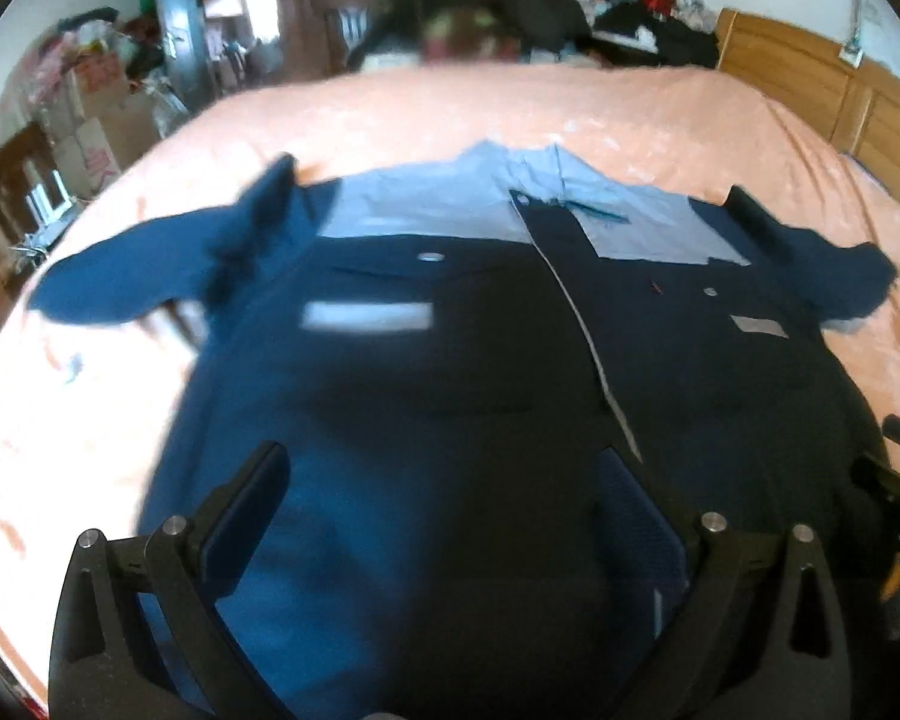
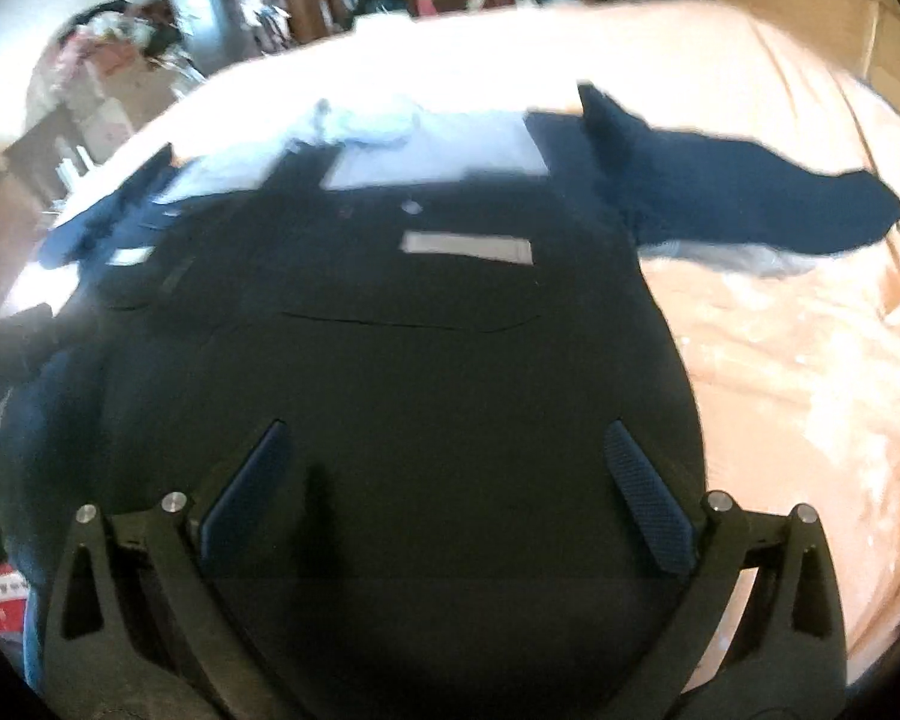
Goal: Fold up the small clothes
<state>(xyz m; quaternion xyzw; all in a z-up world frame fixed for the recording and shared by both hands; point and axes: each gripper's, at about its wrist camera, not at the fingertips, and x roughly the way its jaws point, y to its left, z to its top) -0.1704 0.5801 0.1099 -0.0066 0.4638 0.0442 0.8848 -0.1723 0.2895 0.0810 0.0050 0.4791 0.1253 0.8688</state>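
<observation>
- The bed (image 1: 660, 114), under a peach cover, fills most of both views; a wooden headboard (image 1: 810, 78) shows at the upper right of the left-wrist view, and heaps of clothes and boxes crowd the blurred top of the frame.
- The shirt (image 1: 450, 360) lies front-up and spread flat across the middle of the bed, collar toward the top of the frame and hem toward the bottom, under both tools.
- It is dark navy with a pale blue yoke and collar (image 1: 528, 180), a light-edged button placket (image 1: 588, 330) running down the centre right, and a pale strip over each chest pocket.
- Its short sleeves stick out sideways: the left sleeve (image 1: 144, 276) at mid left of the left-wrist view, the right sleeve (image 2: 750, 192) at upper right of the right-wrist view, both a little rumpled.
- The left gripper (image 1: 450, 480) hangs over the lower front of the shirt, fingers spread wide and holding nothing.
- The right gripper (image 2: 450, 462) sits likewise over the dark lower panel, spread apart and empty.
- To my eye no fold is started, so the step is a first grip.
- Doing it well probably means pinching one side at shoulder and hem together, carrying that edge and its sleeve inward in a straight line, and keeping the placket flat so the front doesn't bunch.
</observation>
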